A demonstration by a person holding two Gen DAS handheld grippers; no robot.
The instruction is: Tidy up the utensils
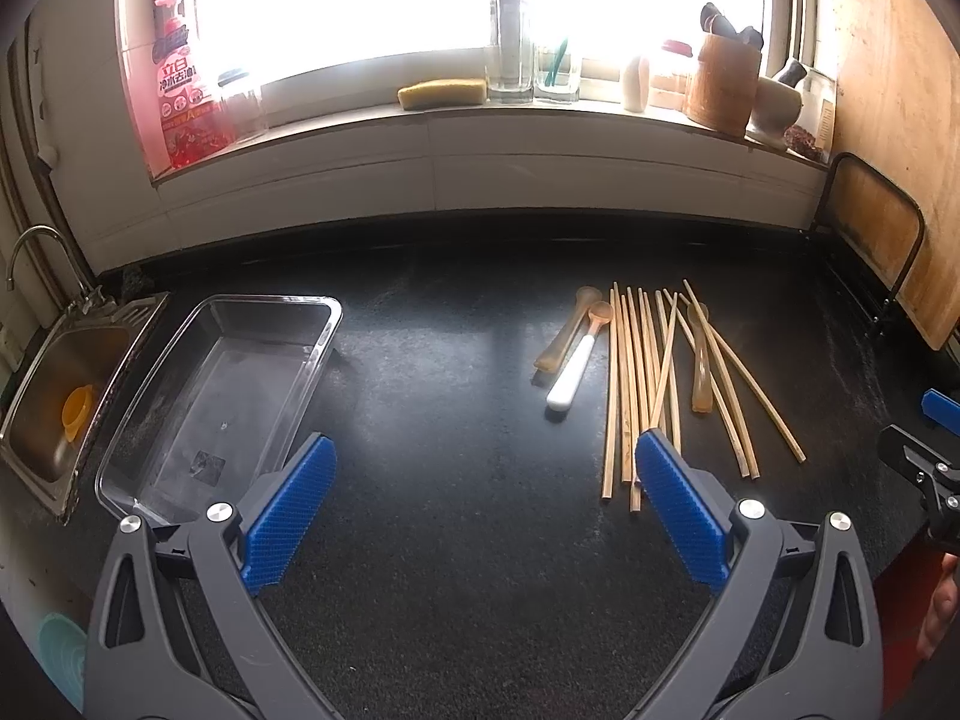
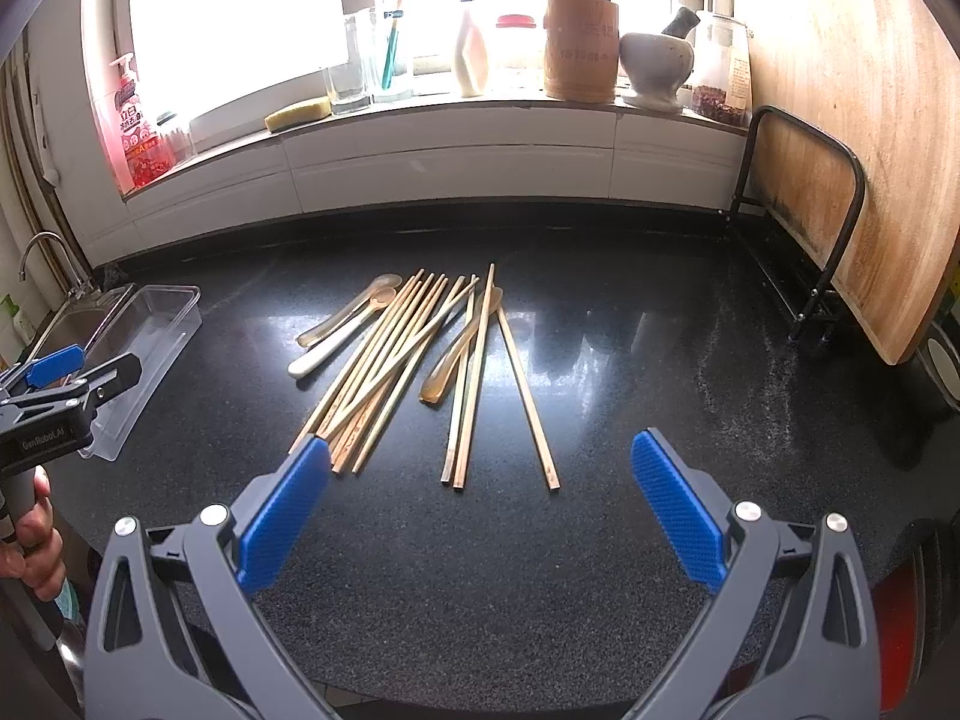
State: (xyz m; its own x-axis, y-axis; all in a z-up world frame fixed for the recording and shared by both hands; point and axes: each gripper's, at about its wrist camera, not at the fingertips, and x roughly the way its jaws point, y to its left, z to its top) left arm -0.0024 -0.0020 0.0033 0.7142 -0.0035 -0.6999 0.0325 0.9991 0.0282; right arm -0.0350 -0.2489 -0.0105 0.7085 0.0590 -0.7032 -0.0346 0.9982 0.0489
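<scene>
Claws: L (image 1: 483, 456) & R (image 2: 480, 456) both wide apart, empty | chopsticks (image 2: 390, 360) + spoons loose on counter (image 2: 630, 360)

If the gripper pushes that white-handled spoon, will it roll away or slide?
The white-handled spoon would probably slide rather than roll: it lies flat, and the counter looks shiny. Its handle looks smooth, so the pads may slip. It leans against an amber spoon, which would likely get nudged too.

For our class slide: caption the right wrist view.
Open right gripper above chopsticks and spoons on a dark counter.
</scene>
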